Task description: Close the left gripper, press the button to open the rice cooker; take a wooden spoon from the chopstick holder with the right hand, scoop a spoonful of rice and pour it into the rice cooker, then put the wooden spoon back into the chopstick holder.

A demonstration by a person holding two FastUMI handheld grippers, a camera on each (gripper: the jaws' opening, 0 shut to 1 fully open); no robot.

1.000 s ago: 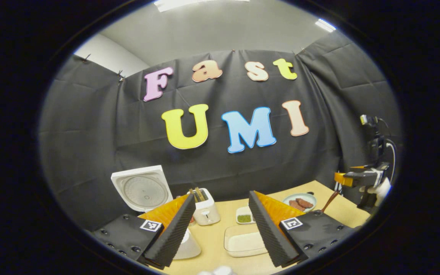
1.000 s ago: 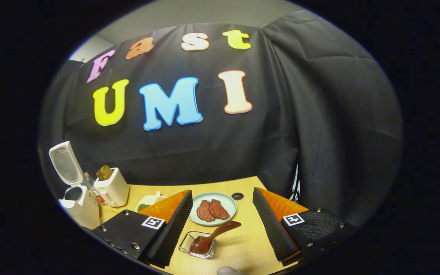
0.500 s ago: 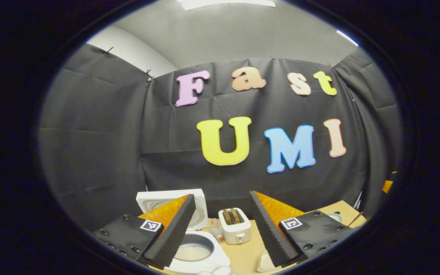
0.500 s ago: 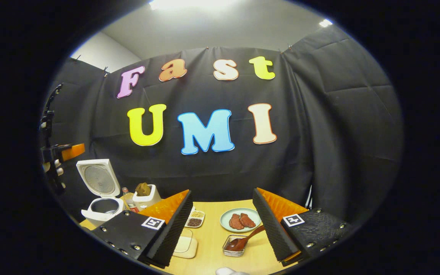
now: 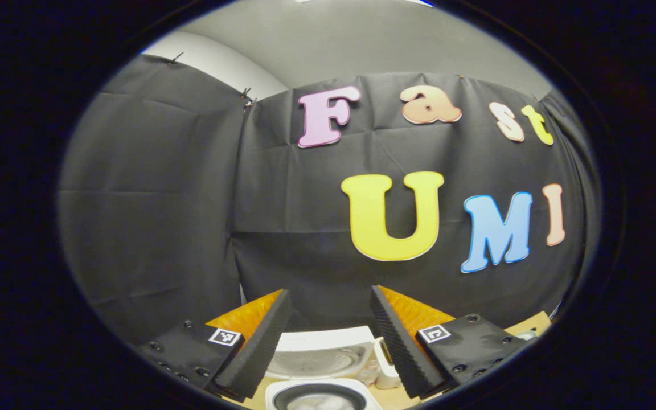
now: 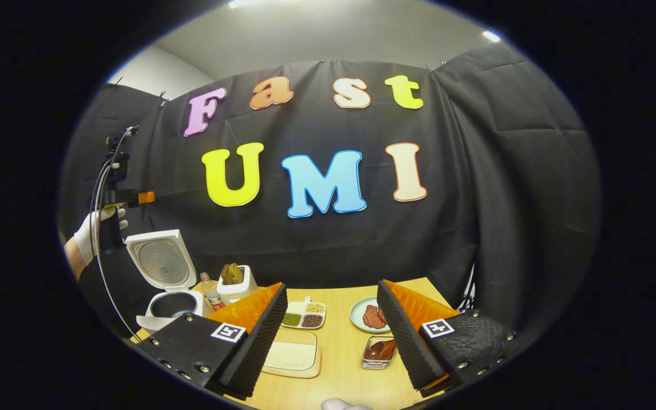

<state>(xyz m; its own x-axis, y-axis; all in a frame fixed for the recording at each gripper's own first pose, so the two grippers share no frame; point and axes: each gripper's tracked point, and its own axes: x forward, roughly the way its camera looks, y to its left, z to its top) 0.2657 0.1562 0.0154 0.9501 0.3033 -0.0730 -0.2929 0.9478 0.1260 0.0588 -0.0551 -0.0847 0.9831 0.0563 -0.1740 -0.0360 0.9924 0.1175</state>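
In the right gripper view, a gloved hand [image 6: 91, 233] is seen holding the left gripper [image 6: 128, 197] up above the rice cooker [image 6: 165, 285], whose lid is lifted. Its fingers are spread with nothing held. Right of the rice cooker, across the desk [image 6: 339, 364], the wooden spoon [image 6: 382, 348] is laid in a small clear dish [image 6: 378, 360]. The right gripper [image 6: 331, 336] is kept released, nothing between its fingers.

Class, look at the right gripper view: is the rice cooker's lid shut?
No: the rice cooker stands with its lid raised upright behind the open pot, inner side showing.
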